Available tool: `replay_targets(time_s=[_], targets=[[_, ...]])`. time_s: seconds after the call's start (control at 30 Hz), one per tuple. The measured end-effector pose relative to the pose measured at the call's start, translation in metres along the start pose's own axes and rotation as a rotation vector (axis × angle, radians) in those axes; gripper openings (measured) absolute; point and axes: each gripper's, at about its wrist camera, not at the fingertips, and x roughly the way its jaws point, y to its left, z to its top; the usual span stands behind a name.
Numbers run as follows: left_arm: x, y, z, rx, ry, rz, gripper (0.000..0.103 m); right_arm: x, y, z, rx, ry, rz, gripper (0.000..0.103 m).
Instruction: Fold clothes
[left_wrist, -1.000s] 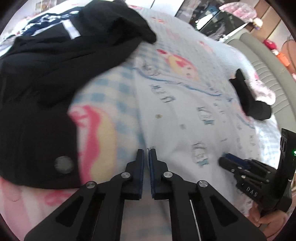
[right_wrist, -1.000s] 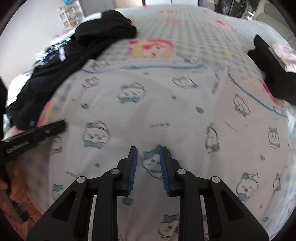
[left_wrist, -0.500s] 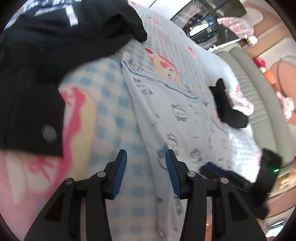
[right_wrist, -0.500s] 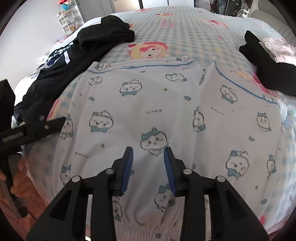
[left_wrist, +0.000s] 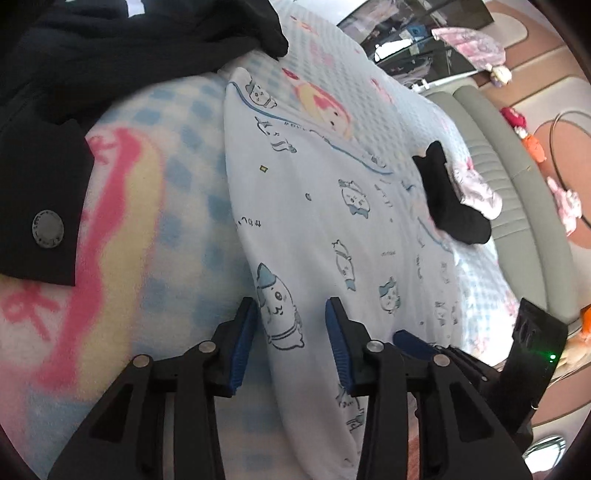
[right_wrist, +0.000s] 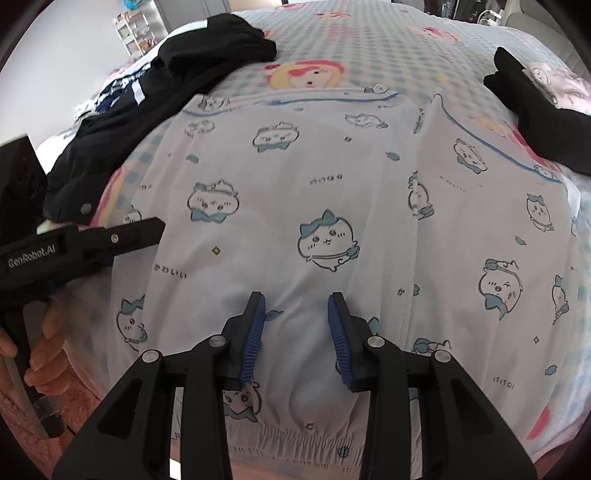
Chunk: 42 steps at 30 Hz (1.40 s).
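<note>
The printed shorts (right_wrist: 332, 192) lie spread flat on the bed (right_wrist: 388, 40), unfolded; left gripper (left_wrist: 290, 321) closing, right gripper (right_wrist: 295, 317) opening, neither grasping cloth.

We can read "GenRobot.AI" in pale letters on the black body of the left tool (right_wrist: 122, 236), seen from the right wrist view. The white cartoon-print shorts (right_wrist: 295, 192) carry small Japanese lettering; one bit reads "かわいい". The other scattered prints are too small for us to read.
</note>
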Motion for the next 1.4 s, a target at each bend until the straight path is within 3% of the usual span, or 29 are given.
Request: replay_targets(time_s=[0.03,0.23,0.53,0.63,0.8,0.9,0.93,0.97,1.03,1.17,1.27,1.4], targets=[[0.0,0.0,-0.001,0.004,0.001,0.009,0.021,0.001,0.001,0.0,-0.006,0.0,-0.006,0.038],[-0.001,-0.009,-0.006,0.055,-0.009,0.06,0.005,0.003,0.0,-0.002,0.012,-0.007,-0.008,0.038],[-0.012,-0.009,-0.015,0.134,-0.029,0.212,0.003,0.014,-0.006,-0.003,0.002,0.025,0.005,0.041],[-0.026,-0.005,-0.016,0.122,-0.018,0.223,0.004,0.01,-0.012,-0.006,0.029,0.026,0.015,0.041],[-0.054,-0.008,-0.019,0.158,-0.121,0.323,0.004,-0.022,-0.011,-0.002,0.028,-0.047,0.021,0.044],[-0.046,-0.033,-0.023,0.283,-0.144,0.288,0.007,-0.014,-0.005,-0.004,-0.016,-0.046,-0.029,0.045],[-0.041,-0.044,-0.026,0.335,-0.149,0.276,0.015,-0.009,-0.003,-0.005,-0.026,-0.038,-0.049,0.045],[-0.032,-0.055,-0.029,0.38,-0.139,0.268,0.031,-0.002,-0.004,-0.008,-0.021,-0.024,-0.061,0.045],[-0.01,-0.068,-0.037,0.455,-0.084,0.302,0.045,0.008,-0.007,-0.015,0.016,-0.018,-0.075,0.045],[0.015,-0.066,-0.043,0.505,-0.009,0.397,0.045,0.001,-0.01,-0.026,0.068,-0.094,-0.101,0.045],[0.004,-0.052,-0.041,0.445,-0.013,0.413,0.045,-0.008,-0.013,-0.03,0.065,-0.116,-0.1,0.045],[-0.027,-0.041,-0.046,0.341,-0.087,0.355,0.045,-0.016,-0.02,-0.03,0.05,-0.107,-0.105,0.045]])
